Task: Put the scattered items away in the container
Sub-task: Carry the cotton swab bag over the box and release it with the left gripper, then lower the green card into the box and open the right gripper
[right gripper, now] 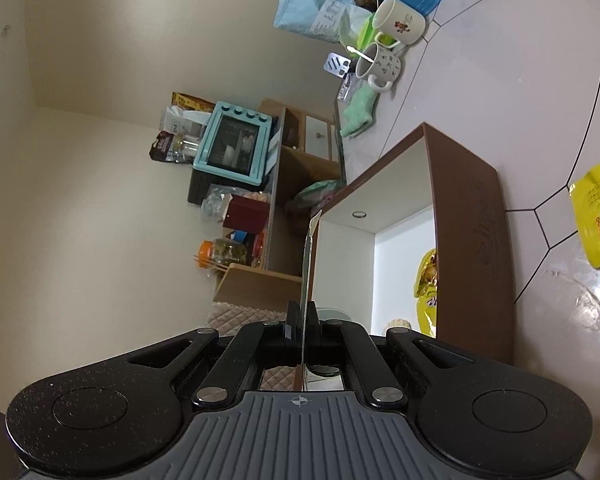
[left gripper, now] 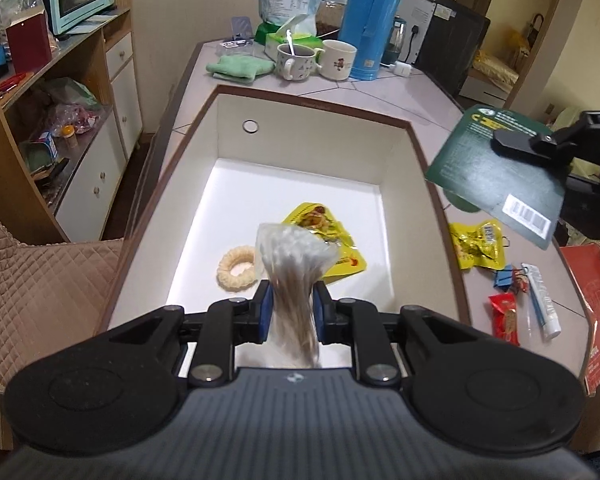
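Observation:
My left gripper (left gripper: 291, 300) is shut on a clear bag of cotton swabs (left gripper: 294, 258) and holds it above the near end of the brown-rimmed white box (left gripper: 312, 100). Inside the box lie a yellow snack packet (left gripper: 320, 220) and a beige ring (left gripper: 238, 268). My right gripper (left gripper: 516, 142) is shut on a dark green card (left gripper: 488, 172), held in the air past the box's right rim. In the right wrist view the gripper (right gripper: 305, 320) pinches the card (right gripper: 309, 256) edge-on beside the box (right gripper: 468, 216).
On the table right of the box lie a yellow snack packet (left gripper: 478, 246), a blue binder clip (left gripper: 506, 278), a red packet (left gripper: 504, 318) and a white tube (left gripper: 544, 304). Two mugs (left gripper: 296, 60), a green cloth (left gripper: 240, 68) and a blue thermos (left gripper: 372, 20) stand behind the box.

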Demonstrator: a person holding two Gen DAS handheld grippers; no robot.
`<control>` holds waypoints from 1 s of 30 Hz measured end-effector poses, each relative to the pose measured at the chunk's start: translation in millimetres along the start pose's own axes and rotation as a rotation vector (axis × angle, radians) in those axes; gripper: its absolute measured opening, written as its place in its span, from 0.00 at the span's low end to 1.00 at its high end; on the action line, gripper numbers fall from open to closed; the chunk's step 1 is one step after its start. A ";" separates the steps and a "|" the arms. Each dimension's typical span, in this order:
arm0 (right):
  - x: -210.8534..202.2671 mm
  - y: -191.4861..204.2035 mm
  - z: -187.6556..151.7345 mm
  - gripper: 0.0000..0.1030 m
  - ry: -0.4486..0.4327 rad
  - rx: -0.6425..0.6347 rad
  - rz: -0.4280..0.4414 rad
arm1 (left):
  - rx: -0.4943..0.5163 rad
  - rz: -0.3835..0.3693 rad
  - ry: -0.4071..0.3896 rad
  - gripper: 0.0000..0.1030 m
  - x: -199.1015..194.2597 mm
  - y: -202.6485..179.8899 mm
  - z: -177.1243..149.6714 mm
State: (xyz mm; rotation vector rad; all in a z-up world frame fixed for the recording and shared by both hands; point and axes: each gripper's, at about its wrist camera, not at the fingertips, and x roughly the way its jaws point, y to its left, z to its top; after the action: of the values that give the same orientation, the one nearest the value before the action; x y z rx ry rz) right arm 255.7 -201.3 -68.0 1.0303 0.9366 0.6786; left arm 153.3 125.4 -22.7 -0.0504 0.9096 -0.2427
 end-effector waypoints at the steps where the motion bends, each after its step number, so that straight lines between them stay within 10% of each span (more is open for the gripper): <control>1: 3.1 0.4 -1.2 0.00 0.004 0.000 -0.003 | 0.000 0.001 0.003 0.18 1.8 2.2 0.4; 30: 105.7 3.6 -11.5 0.00 0.115 -0.213 -0.262 | -0.008 0.011 0.006 0.40 -6.4 39.2 14.5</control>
State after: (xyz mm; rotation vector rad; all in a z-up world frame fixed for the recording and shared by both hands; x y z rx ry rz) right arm 293.4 -107.4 -100.8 0.6720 1.0532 0.6073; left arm 168.3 164.1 -14.5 -0.0523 0.9165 -0.2285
